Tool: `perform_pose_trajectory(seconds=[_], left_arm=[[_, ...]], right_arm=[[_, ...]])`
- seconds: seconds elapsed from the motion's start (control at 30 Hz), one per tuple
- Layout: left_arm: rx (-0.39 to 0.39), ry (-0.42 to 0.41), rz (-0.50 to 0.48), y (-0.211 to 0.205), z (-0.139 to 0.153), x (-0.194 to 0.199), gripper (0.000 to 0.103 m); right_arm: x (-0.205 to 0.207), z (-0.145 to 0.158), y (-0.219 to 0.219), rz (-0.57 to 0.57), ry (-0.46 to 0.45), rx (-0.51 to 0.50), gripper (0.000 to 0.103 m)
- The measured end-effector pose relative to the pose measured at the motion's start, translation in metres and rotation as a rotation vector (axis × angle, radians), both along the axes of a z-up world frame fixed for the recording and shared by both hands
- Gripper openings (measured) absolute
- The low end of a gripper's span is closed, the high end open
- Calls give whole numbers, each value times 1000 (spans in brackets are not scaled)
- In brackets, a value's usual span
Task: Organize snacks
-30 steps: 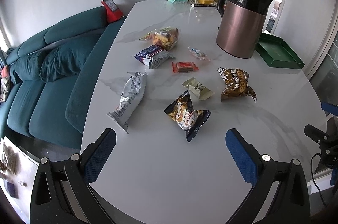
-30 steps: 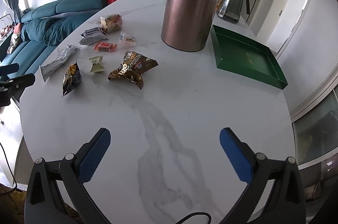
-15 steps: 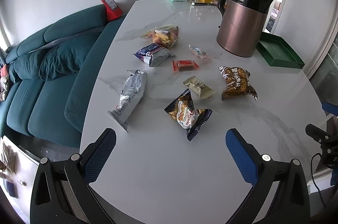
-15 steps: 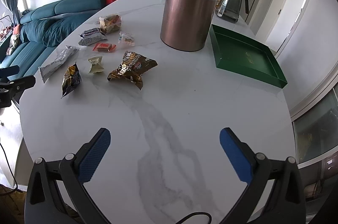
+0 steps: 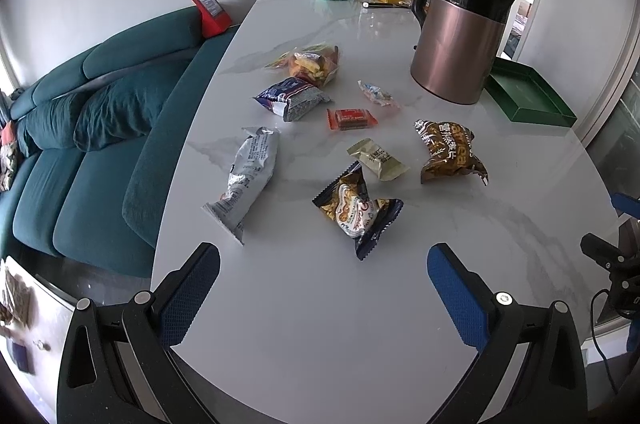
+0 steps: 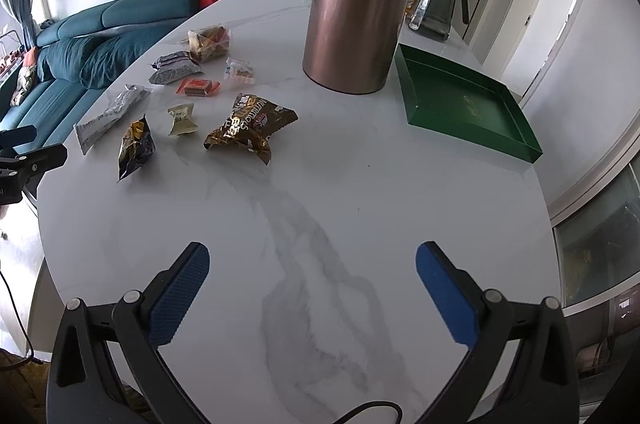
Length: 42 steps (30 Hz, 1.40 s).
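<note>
Silver snack bag (image 5: pixel 250 180) — long axis toward sofa-side edge

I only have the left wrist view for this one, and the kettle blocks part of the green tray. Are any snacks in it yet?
Observer: No. The right wrist view shows the whole green tray, and no snacks lie in it.
Reviewer: Is anything hidden behind the kettle?
Observer: A glass pitcher stands upright beyond it, apart from the tray.
Reviewer: What about the right tool?
Observer: It is open, holding nothing, over a bare part of the table.
</note>
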<state>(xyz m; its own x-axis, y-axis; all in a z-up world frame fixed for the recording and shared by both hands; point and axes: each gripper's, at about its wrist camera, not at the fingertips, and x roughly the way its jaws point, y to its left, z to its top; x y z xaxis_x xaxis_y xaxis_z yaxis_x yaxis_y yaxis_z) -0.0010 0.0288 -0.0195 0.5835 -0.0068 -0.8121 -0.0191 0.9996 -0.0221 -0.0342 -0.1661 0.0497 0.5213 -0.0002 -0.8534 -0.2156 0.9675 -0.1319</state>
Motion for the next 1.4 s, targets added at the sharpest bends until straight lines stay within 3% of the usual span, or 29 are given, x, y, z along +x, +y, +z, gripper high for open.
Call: perform_pose_trajectory(seconds=[0.33, 0.57, 0.8, 1.03, 1.4], left_arm=[[13, 39, 100, 40, -10, -1, 102], [-30, 68, 66, 28, -12, 17, 102], [-44, 122, 102, 3, -30, 54, 102], [13, 181, 163, -7, -57, 81, 102], [-21, 261, 271, 1, -87, 99, 102]], right_arm=[[1, -6, 5, -4, 11, 9, 103], [18, -13, 15, 17, 23, 28, 103], [60, -16, 33, 33, 1, 85, 103], [104, -29, 51, 23, -11, 110, 103], [153, -67, 71, -4, 77, 170, 103]])
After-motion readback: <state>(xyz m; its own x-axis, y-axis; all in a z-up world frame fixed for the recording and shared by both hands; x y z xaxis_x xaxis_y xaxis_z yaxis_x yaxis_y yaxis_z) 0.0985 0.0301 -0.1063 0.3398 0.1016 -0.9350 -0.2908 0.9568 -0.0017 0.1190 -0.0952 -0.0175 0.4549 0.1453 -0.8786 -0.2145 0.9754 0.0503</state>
